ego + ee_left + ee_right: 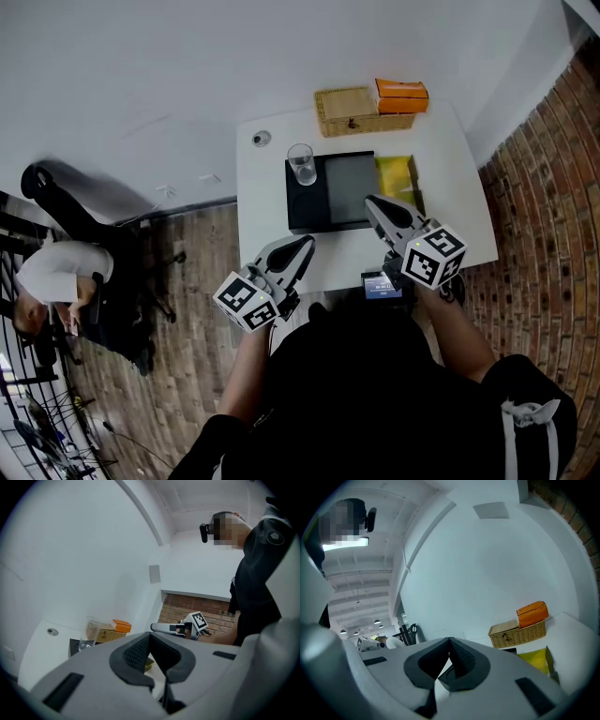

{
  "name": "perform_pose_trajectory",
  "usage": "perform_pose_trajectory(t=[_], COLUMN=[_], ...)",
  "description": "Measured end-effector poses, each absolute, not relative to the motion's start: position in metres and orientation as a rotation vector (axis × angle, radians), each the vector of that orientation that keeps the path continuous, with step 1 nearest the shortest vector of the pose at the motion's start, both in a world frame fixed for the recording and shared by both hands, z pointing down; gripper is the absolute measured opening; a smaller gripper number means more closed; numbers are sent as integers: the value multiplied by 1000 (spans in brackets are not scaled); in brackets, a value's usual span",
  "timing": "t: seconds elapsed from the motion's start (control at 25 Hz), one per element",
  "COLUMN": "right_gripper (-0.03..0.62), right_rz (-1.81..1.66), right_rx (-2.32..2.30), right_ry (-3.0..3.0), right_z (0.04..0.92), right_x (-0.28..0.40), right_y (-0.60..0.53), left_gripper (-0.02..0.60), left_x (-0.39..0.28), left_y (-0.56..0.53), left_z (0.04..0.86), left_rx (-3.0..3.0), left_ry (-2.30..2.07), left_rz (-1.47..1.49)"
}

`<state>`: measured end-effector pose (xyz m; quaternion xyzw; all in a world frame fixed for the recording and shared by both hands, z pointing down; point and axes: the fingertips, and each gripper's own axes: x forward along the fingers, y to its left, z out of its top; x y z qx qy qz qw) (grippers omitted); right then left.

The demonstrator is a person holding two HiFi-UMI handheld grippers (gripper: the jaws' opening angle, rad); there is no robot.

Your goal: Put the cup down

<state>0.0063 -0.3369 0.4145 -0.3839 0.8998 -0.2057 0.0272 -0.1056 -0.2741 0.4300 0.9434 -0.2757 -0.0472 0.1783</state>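
A clear glass cup [302, 164] stands upright on the far left corner of a black tray [349, 190] on the white table [262, 202]. In the left gripper view the cup [91, 633] shows at the left, beyond the jaws. My left gripper [304, 247] is shut and empty, held over the table's near edge, well short of the cup. My right gripper [373, 205] is shut and empty too, its tips over the tray's near right part. Each gripper view shows its own jaws, left gripper [151, 638] and right gripper [449, 645], closed tip to tip with nothing between.
A wicker basket [352, 111] with an orange box [401, 95] on it stands at the table's far edge. A yellow cloth [397, 178] lies right of the tray. A small round fitting [261, 138] sits at the far left. A brick wall [544, 187] is on the right; a person [56, 281] sits at the left.
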Motion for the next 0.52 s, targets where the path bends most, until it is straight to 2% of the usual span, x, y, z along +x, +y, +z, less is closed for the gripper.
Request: perform_pose_trajectory(t=[0.52], right_gripper=[17], right_rz=[-616], right_rx=[-1229], right_ry=[2812], right_z=[423], right_x=[8], right_y=[-331], left_gripper=[9], left_x=[-105], left_y=[-269], left_z=[434], left_rx=[2654], left_ry=[-782], left_rz=[-122])
